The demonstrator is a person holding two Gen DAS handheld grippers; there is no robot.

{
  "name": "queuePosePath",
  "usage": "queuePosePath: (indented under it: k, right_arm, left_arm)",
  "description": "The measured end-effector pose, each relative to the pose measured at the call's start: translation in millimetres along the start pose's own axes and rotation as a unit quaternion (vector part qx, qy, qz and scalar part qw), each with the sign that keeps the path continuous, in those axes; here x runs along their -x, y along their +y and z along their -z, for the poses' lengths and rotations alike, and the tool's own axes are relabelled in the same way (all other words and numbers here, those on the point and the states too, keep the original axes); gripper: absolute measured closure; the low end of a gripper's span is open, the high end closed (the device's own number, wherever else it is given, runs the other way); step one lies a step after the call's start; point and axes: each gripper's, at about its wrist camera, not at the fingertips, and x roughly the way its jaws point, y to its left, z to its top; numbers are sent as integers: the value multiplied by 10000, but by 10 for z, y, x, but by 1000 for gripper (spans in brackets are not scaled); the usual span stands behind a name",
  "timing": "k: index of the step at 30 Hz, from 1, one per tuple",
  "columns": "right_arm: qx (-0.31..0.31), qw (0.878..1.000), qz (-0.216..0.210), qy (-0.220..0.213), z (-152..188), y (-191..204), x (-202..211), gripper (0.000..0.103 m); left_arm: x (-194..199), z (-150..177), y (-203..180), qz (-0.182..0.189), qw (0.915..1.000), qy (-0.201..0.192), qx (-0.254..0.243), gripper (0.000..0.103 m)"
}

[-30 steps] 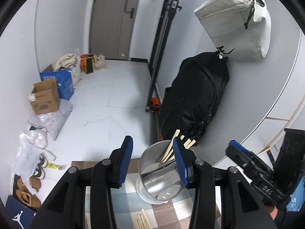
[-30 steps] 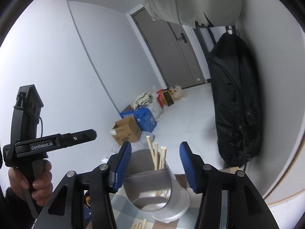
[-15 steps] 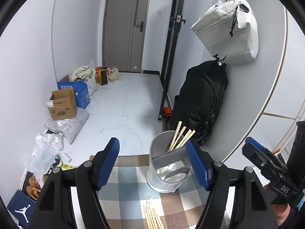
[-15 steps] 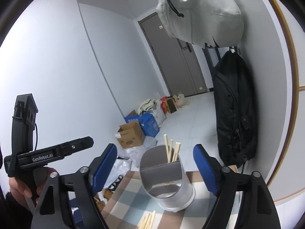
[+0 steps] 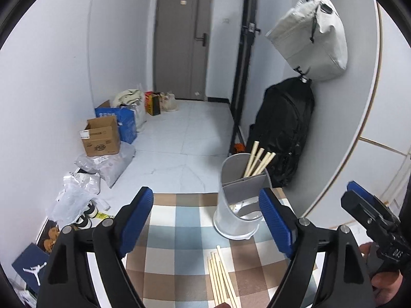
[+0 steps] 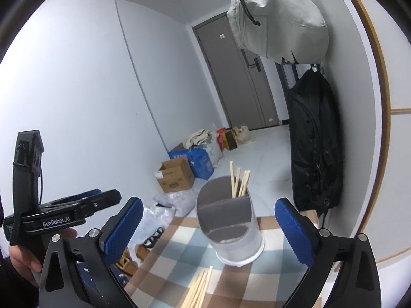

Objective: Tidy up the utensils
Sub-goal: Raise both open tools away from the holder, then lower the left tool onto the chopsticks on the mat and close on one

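Note:
A grey utensil holder [image 5: 240, 200] [image 6: 228, 220] stands upright on the checked cloth [image 5: 179, 220] [image 6: 179, 243] with several wooden chopsticks [image 5: 258, 161] [image 6: 239, 182] leaning in its back compartment. More loose chopsticks [image 5: 222, 279] [image 6: 199, 290] lie on the cloth in front of it. My left gripper [image 5: 208, 220] and my right gripper [image 6: 208, 228] both hover short of the holder, jaws opening wide, nothing between their blue pads. Each gripper also shows at the edge of the other's view.
The table's far edge drops to a tiled floor with cardboard boxes [image 5: 101, 140], plastic bags [image 5: 77, 195] and shoes at the left. A black backpack [image 5: 282, 131] and a pale bag [image 5: 312, 41] hang on the curved wall at the right.
Both grippers have drawn back from the holder and their jaws have spread wide. The holder stays upright on the cloth, and the loose chopsticks have come into view.

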Motion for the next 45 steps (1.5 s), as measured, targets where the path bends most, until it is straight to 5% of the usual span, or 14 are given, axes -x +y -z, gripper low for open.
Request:
queuePosePath:
  k: [9,25,36,45]
  right_arm:
    - [346,9992,66,205,350,98,-27,0]
    - [113,9966,203,785,632,26,-275,0]
    - [-281,9939,103,1064,700,-76,-489,0]
    - [-377,9935,176,1056,664,-152,-538,0]
  left_arm:
    - [-139,392,89,-195,9994,283,-12,16]
    - [-619,969,162,-236,9894,1435,52,16]
    - [-1102,1385,173,-372,9594,2795,-15,17]
    - [-1198,1446,104,-423,9470,3184,-95,17]
